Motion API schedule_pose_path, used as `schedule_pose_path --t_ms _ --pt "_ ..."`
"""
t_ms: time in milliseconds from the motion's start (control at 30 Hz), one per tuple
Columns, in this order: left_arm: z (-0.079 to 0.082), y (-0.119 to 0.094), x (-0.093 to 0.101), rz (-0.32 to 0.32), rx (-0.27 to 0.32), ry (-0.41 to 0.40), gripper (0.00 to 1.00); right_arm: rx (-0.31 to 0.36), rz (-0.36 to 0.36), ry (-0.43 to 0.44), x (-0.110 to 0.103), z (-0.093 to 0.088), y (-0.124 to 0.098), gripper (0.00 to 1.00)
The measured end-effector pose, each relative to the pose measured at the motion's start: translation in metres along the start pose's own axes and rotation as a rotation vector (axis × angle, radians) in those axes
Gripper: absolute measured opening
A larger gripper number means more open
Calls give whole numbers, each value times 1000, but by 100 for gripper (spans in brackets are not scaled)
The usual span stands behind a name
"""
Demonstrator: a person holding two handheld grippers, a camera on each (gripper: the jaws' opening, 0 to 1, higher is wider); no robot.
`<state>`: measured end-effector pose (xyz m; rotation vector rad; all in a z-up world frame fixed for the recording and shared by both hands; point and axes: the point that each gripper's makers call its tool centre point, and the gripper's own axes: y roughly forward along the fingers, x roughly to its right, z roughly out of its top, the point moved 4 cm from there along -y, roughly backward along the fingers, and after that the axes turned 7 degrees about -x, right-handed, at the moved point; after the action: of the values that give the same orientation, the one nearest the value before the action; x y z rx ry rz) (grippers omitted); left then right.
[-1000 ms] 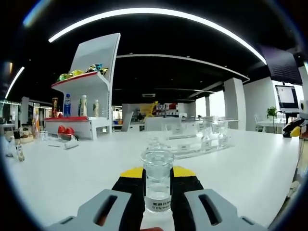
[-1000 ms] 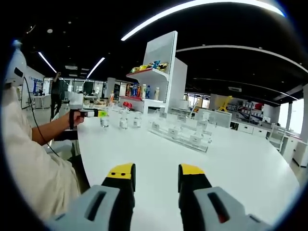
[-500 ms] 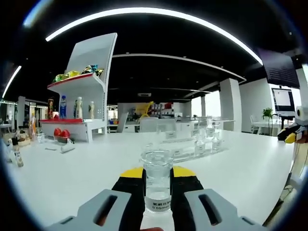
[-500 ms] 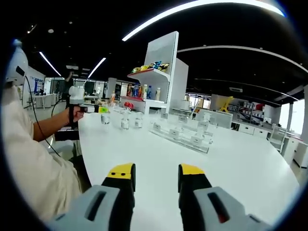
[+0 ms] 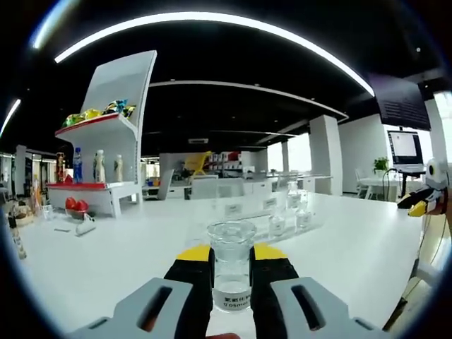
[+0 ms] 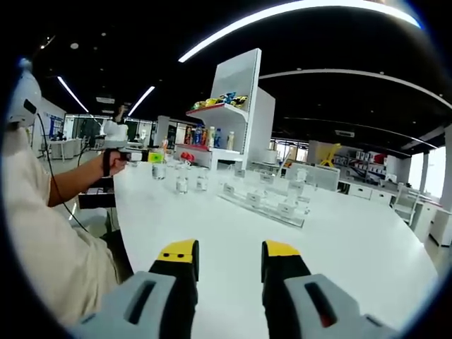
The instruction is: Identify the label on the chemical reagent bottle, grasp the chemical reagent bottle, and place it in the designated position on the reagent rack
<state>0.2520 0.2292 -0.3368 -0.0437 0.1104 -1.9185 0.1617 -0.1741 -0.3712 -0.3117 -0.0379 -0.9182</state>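
Big white table (image 5: 106, 261) takes up most of both views, with a white shelf unit (image 5: 113, 141) of drinks and snacks at its far side. Out in the middle sits the clear rack (image 6: 261, 201), long and low, with small label cards along its front and a couple of bottles already standing in it. Two more spare bottles (image 6: 191, 182) wait on the table near the person's end.

Left gripper (image 5: 232, 265) has its jaws pinched on the bottle (image 5: 232, 265), a small clear one with a white label low down, print too tiny to read. It's held up off the table, well short of the rack, roughly pointed at it.

Right gripper (image 6: 229, 265) is just parked over bare table, jaws spread, nothing between them.

So I'd say the grab is done, and the carry is underway at best. Still left: get it over to the rack, match the label to the right slot, set it down and let go.
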Motion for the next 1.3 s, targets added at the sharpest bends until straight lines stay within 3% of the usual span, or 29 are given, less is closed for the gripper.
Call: schedule_pose_path --t_ms 400,833,1300 --pt "29 27 7 -19 24 13 20 -2 -20 17 11 -2 -1 35" --pt "79 60 31 -58 69 81 19 -3 -24 25 16 -5 -3 35" --pt "83 88 59 -105 62 89 19 -3 -33 28 19 -6 -7 35"
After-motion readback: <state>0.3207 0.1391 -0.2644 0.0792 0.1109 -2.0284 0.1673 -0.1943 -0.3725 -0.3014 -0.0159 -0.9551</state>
